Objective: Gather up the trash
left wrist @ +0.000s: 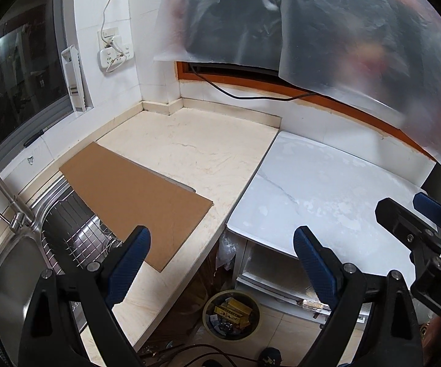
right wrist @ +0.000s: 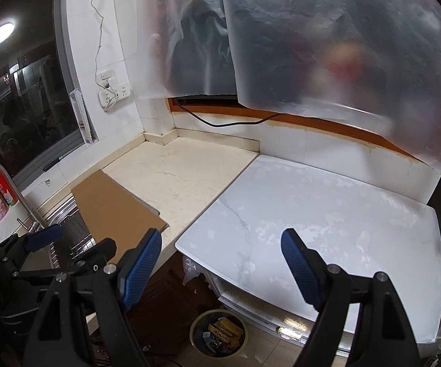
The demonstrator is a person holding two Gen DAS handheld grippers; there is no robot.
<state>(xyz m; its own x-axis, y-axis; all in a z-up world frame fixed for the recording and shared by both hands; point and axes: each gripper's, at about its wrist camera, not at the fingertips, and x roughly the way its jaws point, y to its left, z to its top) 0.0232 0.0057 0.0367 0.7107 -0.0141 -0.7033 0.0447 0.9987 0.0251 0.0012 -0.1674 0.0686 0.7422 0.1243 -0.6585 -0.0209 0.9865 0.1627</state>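
Two grippers are hanging above the front edge of a kitchen worktop, and both are holding nothing. The left gripper (left wrist: 222,246) is keeping its blue-padded fingers spread wide, and the right gripper (right wrist: 220,247) is doing the same; between each pair of fingers only the counter and the floor are showing. In the left wrist view the right gripper (left wrist: 404,205) is also appearing at the right edge, and in the right wrist view the left gripper (right wrist: 73,241) is appearing low at the left.

On the floor, near and below the gap between the two worktops, a round trash bin (left wrist: 232,314) is standing; small yellow boxes and dark scraps are lying inside it. The same trash bin (right wrist: 219,330) is showing low in the right wrist view, between the fingers.

On the beige counter (left wrist: 196,150) a flat cardboard sheet (left wrist: 135,195) is lying, and its left part is reaching over the steel sink (left wrist: 15,272) with the wire rack. To the right, touching the beige counter, a white marble-look tabletop (left wrist: 321,192) is standing. At the far side a frosted plastic sheet (left wrist: 327,30) is hanging over the window, and a black cable (left wrist: 245,95) is running under it along the wall.
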